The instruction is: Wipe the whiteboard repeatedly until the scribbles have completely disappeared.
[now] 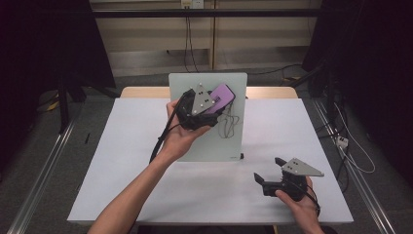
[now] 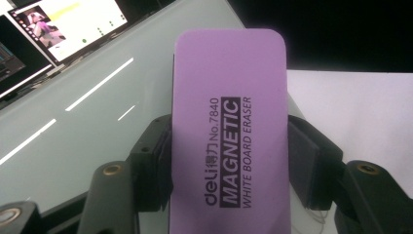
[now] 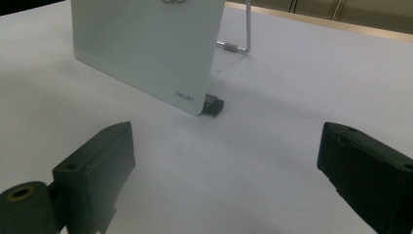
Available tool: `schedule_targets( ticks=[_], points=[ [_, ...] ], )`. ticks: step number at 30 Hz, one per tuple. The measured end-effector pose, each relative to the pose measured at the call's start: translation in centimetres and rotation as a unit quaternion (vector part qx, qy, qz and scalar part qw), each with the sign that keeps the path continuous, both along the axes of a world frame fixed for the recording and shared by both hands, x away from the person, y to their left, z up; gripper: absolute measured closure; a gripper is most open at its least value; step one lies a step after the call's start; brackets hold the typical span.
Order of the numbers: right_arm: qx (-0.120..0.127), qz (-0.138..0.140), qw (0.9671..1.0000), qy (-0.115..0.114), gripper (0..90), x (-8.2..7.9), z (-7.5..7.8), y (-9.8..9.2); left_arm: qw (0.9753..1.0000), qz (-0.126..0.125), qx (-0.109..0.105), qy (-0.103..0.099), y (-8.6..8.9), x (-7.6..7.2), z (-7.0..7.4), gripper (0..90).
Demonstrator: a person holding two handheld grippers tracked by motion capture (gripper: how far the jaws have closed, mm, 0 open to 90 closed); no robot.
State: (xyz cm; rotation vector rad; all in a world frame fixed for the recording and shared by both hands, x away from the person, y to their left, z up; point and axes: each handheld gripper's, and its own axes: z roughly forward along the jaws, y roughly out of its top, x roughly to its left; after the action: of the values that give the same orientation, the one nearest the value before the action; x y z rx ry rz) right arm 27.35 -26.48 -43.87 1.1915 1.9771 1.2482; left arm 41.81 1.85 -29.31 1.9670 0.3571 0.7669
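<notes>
Nearest, the right tongs (image 1: 269, 172) rest on the desk (image 1: 122, 161) with jaws spread wide, gripping nothing. Farther off, the left tongs (image 1: 214, 100) clamp the purple eraser (image 1: 223, 95) — held against the upright glass whiteboard (image 1: 214, 141), beside its scribbled marks (image 1: 229, 124).

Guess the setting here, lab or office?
Probably a lab data-collection station: a white table between floor rails, dark curtains at the sides, a left gripper holding an eraser at a glass board.

purple eraser (image 2: 229, 131) looks matt plastic — the whiteboard (image 1: 209, 141) glossy glass, its stand (image 3: 241, 34) bare metal.
</notes>
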Motion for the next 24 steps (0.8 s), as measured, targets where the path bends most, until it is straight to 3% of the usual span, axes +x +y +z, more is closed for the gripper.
schedule_targets(
  ticks=[5,9,12,14,16,19,24],
  points=[
    [-0.002,0.001,1.0,0.0,6.7,0.0,0.0,0.0,0.9999,0.009,-0.011,0.002,-0.1,0.4,0.7,41.1],
    [-0.002,0.001,1.0,0.0,6.7,0.0,0.0,0.0,0.9999,0.011,0.001,-0.006,-0.5,0.7,1.0,41.1],
    [-0.002,0.002,1.0,0.0,6.7,0.0,0.0,0.0,0.9999,0.009,-0.011,-0.003,-0.8,0.7,0.9,41.1],
    [-0.002,0.003,1.0,-0.001,6.7,0.0,0.0,0.0,0.9997,0.012,-0.015,-0.012,-0.7,0.7,1.1,41.1],
    [-0.002,0.003,1.0,0.0,6.7,0.0,0.0,0.0,0.9997,0.01,-0.022,-0.005,-0.7,1.0,1.2,41.1],
    [-0.002,0.003,1.0,0.0,6.7,0.0,0.0,0.0,0.9998,0.01,-0.013,-0.013,-0.8,0.9,1.2,41.1],
    [-0.002,0.004,1.0,-0.001,6.9,0.0,0.0,0.1,0.9999,0.007,-0.009,-0.009,-0.9,0.9,1.1,41.2]
  ],
)
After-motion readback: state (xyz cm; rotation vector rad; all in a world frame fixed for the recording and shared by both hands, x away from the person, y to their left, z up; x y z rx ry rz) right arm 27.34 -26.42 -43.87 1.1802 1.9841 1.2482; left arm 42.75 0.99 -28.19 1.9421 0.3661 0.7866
